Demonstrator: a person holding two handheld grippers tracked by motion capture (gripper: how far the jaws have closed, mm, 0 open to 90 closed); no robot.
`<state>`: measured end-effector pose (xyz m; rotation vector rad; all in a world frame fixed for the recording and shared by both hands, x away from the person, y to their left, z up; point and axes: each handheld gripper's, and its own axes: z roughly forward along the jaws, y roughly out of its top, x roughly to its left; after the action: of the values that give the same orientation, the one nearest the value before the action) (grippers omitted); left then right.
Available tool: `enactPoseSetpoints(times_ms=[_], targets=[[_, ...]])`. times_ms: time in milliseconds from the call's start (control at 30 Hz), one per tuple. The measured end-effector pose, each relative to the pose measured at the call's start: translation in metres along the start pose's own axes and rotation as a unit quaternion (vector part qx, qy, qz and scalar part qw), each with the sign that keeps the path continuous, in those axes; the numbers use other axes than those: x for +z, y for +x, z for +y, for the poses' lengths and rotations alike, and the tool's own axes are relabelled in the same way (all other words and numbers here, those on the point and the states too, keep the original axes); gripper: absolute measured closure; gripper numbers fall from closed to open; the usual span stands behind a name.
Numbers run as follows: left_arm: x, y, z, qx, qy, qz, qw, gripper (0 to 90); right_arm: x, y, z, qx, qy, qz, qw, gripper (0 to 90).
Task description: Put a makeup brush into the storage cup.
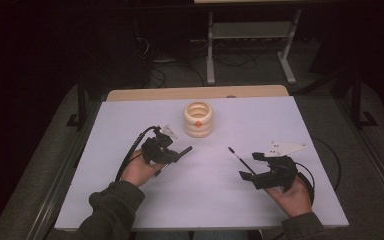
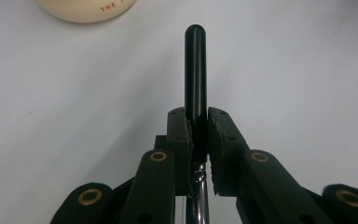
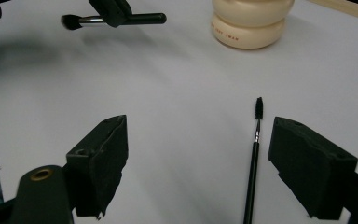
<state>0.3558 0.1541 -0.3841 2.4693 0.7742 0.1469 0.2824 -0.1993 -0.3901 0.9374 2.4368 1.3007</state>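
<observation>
Two brushes are on view, one per side. Nearest, the right gripper (image 1: pixel 250 166) rests on the white table (image 1: pixel 130 200), jaws wide apart around nothing; the thin spoolie brush (image 3: pixel 254 154) lies flat between them, bristle tip pointing away toward the jar. The left gripper (image 2: pixel 196 126) has its jaws clamped on a makeup brush (image 3: pixel 114 19), black handle end pointing forward. Farthest, one cream ribbed jar (image 1: pixel 198 119) stands upright.

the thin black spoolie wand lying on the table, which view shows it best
The right gripper view: the spoolie wand lies on the table between the open jaws of the right gripper, bristle tip clear. The high view shows it small, a thin line by that gripper.
</observation>
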Motion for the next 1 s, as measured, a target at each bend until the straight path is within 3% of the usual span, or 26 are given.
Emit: enactPoseSetpoints(times_ms=[200, 467, 700, 833, 867, 900, 1000], targets=[[-0.005, -0.002, -0.005, 0.004, -0.001, -0.01, 0.9999, 79.8, 0.001, 0.004, 0.013, -0.014, 0.012, 0.014, 0.9997, 18.9], [-0.014, -0.012, -0.008, 0.025, -0.01, -0.027, 0.9993, 79.8, 0.005, 0.013, 0.037, -0.045, 0.028, 0.035, 0.998, 19.1], [-0.021, -0.023, -0.01, 0.051, -0.019, -0.037, 0.9978, 79.8, 0.013, 0.02, 0.056, -0.069, 0.045, 0.054, 0.9951, 19.2], [-0.025, -0.028, -0.009, 0.066, -0.02, -0.044, 0.9966, 79.8, 0.016, 0.021, 0.064, -0.071, 0.052, 0.07, 0.9936, 19.3], [-0.025, -0.03, -0.009, 0.062, -0.027, -0.046, 0.9967, 79.8, 0.017, 0.021, 0.066, -0.073, 0.054, 0.074, 0.9931, 19.4], [-0.027, -0.03, -0.009, 0.072, -0.025, -0.048, 0.996, 79.8, 0.018, 0.022, 0.068, -0.074, 0.057, 0.078, 0.9926, 19.5], [-0.024, -0.031, -0.01, 0.068, -0.021, -0.052, 0.9961, 79.8, 0.02, 0.022, 0.072, -0.077, 0.063, 0.088, 0.9912, 19.5]])
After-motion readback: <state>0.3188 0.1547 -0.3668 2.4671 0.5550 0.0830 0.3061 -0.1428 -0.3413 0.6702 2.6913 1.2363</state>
